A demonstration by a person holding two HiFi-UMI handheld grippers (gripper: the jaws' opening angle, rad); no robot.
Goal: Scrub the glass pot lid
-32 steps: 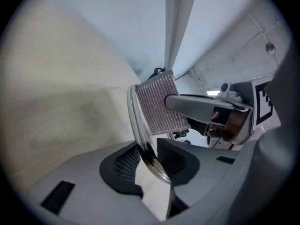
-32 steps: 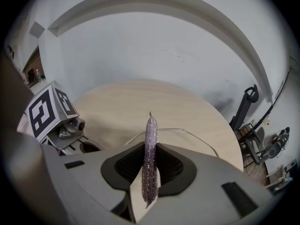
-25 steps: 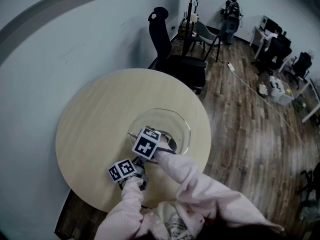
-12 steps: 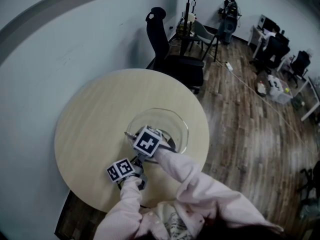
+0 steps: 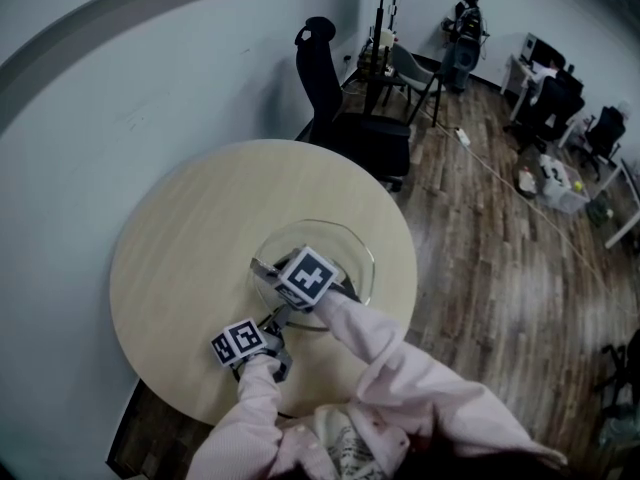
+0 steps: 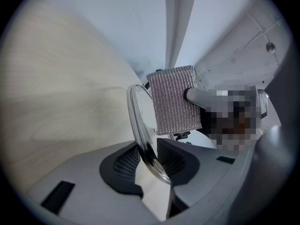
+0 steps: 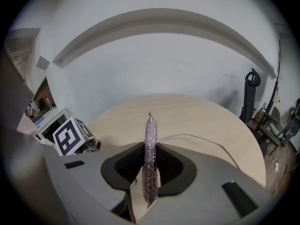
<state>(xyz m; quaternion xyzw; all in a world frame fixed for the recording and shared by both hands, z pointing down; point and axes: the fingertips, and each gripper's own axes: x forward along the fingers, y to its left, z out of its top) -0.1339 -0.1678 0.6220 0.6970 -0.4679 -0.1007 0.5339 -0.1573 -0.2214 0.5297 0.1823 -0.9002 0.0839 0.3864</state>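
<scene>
Left gripper (image 6: 149, 161): you are clamping the rim of the glass pot lid (image 6: 136, 121) between its two ribbed pads. The jaws are standing partly apart, only as wide as the metal-edged rim they are biting, and the lid is running edge-on up out of them.

Right gripper (image 7: 150, 165): you are pinching a scouring pad (image 7: 149, 135) here, with the jaws drawn in close on it. The thin, glittery mesh sheet is sticking up edge-on between the pads. From the left gripper view its flat ribbed face is lying at the lid's glass, near the upper rim — I cannot tell whether it is pressing there or just beside it.

Lid position: in the head view it is sitting over the near half of the round table (image 5: 190, 228), with its near edge in the left jaws and the right gripper reaching in over it.

Count:
- grippers — two, both loaded
- marker cubes (image 5: 307, 276) — two, one on each gripper
- glass pot lid — one
- scouring pad — one
- table — one, pale wood
- office chair (image 5: 330, 88) — one black one just beyond the table's far edge
</scene>
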